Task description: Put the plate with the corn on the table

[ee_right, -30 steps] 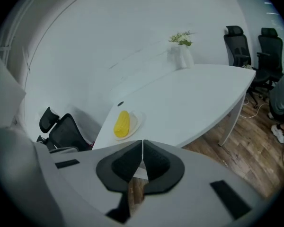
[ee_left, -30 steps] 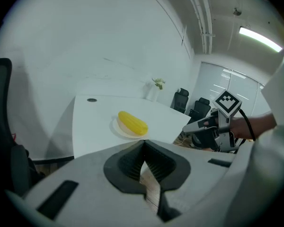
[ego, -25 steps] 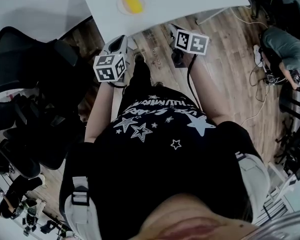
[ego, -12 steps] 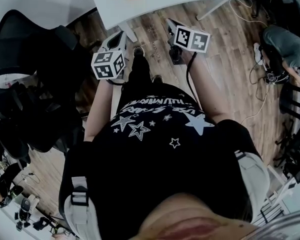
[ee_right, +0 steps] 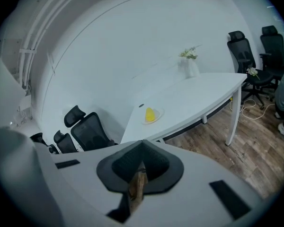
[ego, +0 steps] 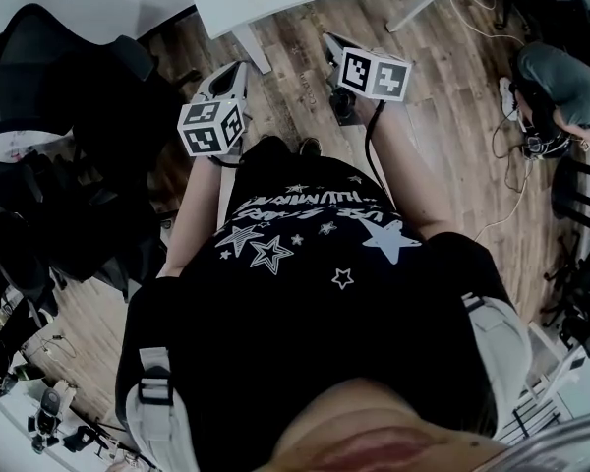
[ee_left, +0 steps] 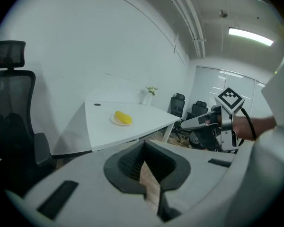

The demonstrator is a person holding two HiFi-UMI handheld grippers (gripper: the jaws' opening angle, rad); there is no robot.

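Yellow corn rests on its plate on the far table, so left gripper and right gripper hang closed, empty, well apart from it.

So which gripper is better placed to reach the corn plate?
Right, marginally: the plate on the table lies almost straight ahead of the right gripper, but off-centre from the left gripper. Both are shut, empty.

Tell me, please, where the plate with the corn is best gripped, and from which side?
Probably the bare rim of the plate nearest the table edge, approached level from that side: the plate lies flat and the corn fills its middle.
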